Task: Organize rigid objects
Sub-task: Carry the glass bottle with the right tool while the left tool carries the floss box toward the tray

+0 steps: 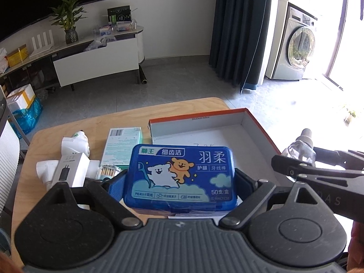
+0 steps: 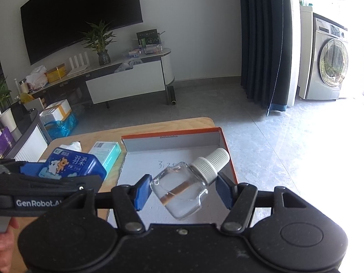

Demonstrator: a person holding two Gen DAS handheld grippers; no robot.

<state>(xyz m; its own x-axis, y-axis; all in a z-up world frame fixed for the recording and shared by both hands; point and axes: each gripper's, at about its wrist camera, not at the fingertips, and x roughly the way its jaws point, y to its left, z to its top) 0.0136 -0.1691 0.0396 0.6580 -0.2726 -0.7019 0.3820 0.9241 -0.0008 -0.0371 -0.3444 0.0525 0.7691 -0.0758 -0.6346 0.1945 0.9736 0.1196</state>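
My left gripper (image 1: 182,179) clamps the blue floss-pick box (image 1: 182,177) above the wooden surface (image 1: 68,127), with a white charger box (image 1: 70,170), a cotton-swab tub (image 1: 109,170) and a teal carton (image 1: 122,145) crowded at its left. To the right my right gripper (image 2: 183,188) pinches a tilted clear glass bottle (image 2: 182,188) with a white ribbed cap (image 2: 211,161) over the open orange-rimmed box (image 2: 173,141), whose white floor lies bare beneath, its right wall at the surface's edge
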